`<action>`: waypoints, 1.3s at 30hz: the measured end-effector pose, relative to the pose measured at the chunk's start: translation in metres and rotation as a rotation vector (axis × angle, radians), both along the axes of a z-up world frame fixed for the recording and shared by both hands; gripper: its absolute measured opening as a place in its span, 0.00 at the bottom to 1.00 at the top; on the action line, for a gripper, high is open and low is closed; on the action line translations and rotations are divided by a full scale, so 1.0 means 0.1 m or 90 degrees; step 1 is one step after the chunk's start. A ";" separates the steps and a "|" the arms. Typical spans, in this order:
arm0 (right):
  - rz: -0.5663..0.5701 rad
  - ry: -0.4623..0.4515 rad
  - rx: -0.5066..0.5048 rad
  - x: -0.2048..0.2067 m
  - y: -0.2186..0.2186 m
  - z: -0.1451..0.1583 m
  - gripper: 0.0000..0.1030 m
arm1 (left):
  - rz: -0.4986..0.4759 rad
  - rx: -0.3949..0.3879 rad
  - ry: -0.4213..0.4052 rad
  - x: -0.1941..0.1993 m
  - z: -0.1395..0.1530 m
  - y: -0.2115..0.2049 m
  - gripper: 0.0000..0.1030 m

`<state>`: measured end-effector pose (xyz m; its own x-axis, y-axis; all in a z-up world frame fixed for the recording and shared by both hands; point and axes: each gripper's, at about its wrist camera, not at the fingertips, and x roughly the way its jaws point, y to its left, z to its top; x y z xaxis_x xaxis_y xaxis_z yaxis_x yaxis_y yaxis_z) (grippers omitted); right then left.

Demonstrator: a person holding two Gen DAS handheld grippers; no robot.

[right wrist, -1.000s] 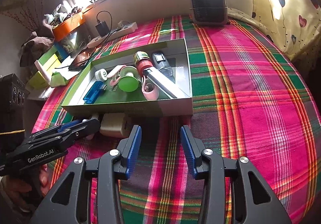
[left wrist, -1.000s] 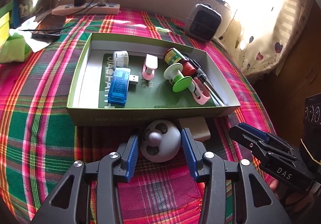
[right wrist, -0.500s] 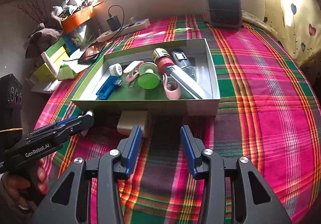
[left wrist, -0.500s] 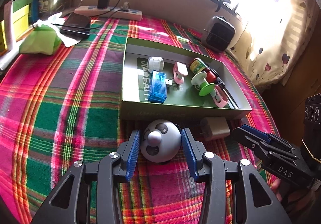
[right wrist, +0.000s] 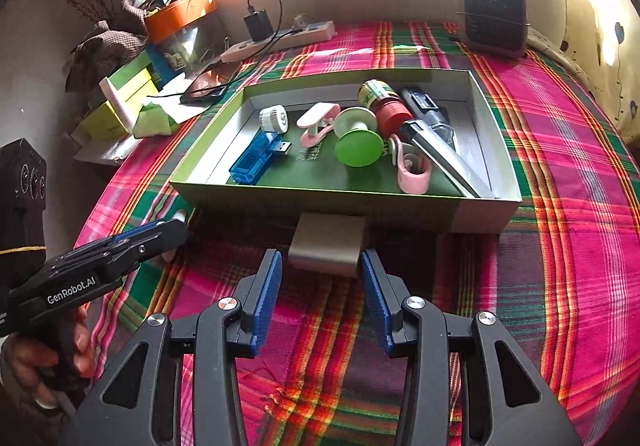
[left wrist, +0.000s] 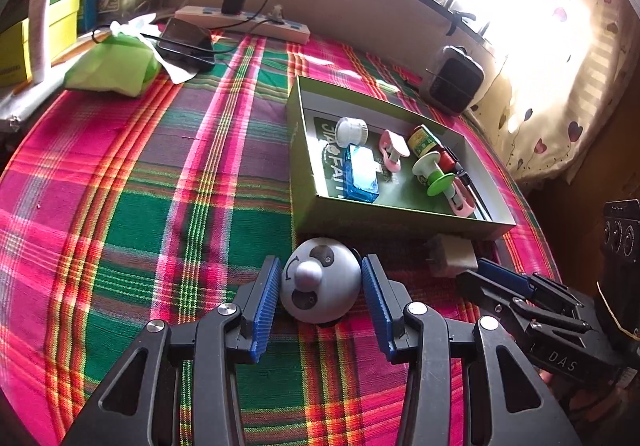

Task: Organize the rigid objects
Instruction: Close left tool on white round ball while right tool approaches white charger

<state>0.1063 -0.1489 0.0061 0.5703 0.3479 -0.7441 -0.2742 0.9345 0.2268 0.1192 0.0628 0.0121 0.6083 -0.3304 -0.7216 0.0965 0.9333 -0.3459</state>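
Straddling a round grey panda-faced toy [left wrist: 320,280], the left hand-held gripper [left wrist: 320,300] has its blue pads spread to either side of it, a thin gap showing on each flank, so nothing is pinched yet. The right hand-held gripper [right wrist: 320,292] is likewise spread, its tips just short of a small beige charger block [right wrist: 327,244] that lies against the near wall of the green box [right wrist: 320,198]. Both loose things rest on the plaid cloth [left wrist: 160,206] just outside that box, which already holds a blue USB stick [right wrist: 256,160], a green spool [right wrist: 357,144], pink clips and more. The main risk, as I judge it, is the toy's domed shape: pads closing above its widest part could squeeze it out forward into the box wall, or let it roll on the soft cloth. The block sits flush to the wall, so the right fingers may strike cardboard and shove the whole box before they close. The two tools are near each other, as the left view shows, and lifting together could make them collide. Open room lies to the left of the box over bare cloth; inside, the left end beside the USB stick looks freest, while the right end is crowded.
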 end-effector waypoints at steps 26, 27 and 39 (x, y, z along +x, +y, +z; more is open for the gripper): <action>0.031 -0.032 -0.045 -0.08 0.26 0.05 0.41 | -0.013 -0.012 -0.002 -0.01 -0.02 0.10 0.41; 0.032 -0.033 -0.045 -0.06 0.26 0.04 0.41 | -0.013 -0.011 -0.002 -0.01 -0.03 0.10 0.41; 0.062 -0.018 -0.070 0.07 0.38 -0.05 0.48 | -0.015 -0.008 0.000 -0.02 -0.03 0.07 0.41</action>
